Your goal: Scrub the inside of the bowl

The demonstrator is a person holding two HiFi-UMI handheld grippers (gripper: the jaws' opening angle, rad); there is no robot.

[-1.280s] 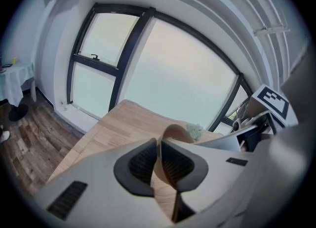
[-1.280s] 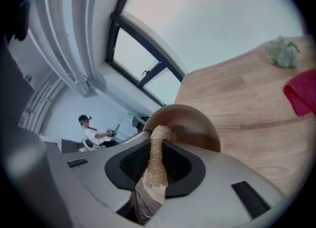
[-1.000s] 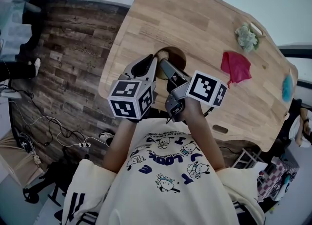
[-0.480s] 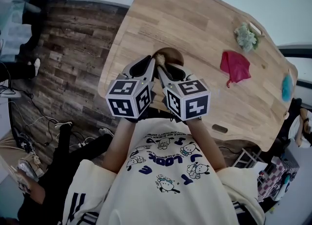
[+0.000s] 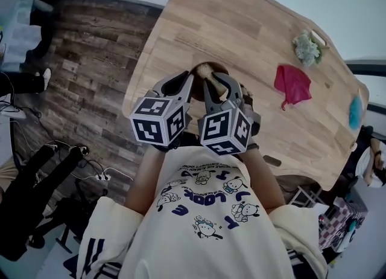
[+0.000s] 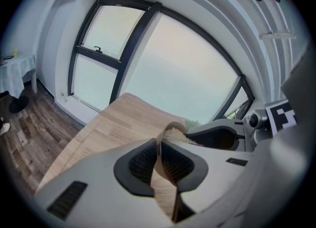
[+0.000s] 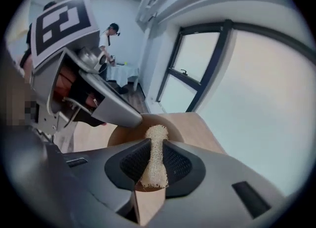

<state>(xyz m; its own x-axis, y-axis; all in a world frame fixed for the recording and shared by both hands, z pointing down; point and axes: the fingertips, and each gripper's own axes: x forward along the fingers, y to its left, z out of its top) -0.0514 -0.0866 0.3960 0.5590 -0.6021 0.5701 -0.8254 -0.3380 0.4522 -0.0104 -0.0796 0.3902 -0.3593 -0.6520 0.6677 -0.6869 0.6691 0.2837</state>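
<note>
Rolled over since a second ago, the right tool (image 7: 155, 144) is kept closed on a pad (image 7: 153, 170). The left tool (image 6: 159, 145) is pinched on the rim of the bowl (image 5: 208, 67), which is set at the near edge of the desk (image 5: 241, 24).

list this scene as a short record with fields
left gripper: shut on the bowl rim
right gripper: shut on the scrubber
scrubber: pale, fibrous, its tip in front of the bowl's opening; contact cannot be told
bowl: wooden, at the table's near edge
table: wooden; red cloth and green clump lie off to the right, apart from the bowl
</note>
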